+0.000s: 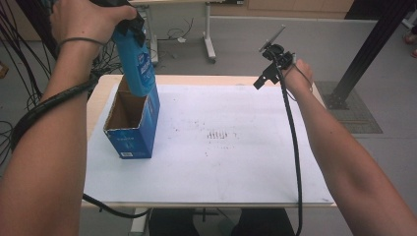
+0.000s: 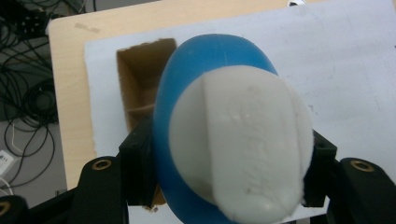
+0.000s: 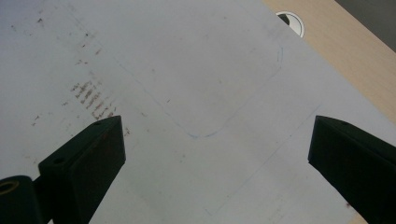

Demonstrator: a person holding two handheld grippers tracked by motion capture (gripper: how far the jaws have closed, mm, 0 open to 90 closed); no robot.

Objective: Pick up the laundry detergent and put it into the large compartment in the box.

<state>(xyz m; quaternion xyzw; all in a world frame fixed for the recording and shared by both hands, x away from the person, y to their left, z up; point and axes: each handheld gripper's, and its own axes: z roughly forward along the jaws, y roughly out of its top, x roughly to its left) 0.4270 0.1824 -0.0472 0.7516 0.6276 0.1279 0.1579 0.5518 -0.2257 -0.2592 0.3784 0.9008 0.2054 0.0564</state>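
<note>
one open box (image 1: 132, 129) under clamped blue bottle (image 1: 136, 66)

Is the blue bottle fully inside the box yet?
No. The blue bottle is partly in the open box, most of it above, held by the left hand-held gripper.

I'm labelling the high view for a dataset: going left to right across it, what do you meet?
Left forearm → open blue cardboard box, with the blue bottle held above it → faint marks on the white sheet → right gripper → right forearm.
</note>
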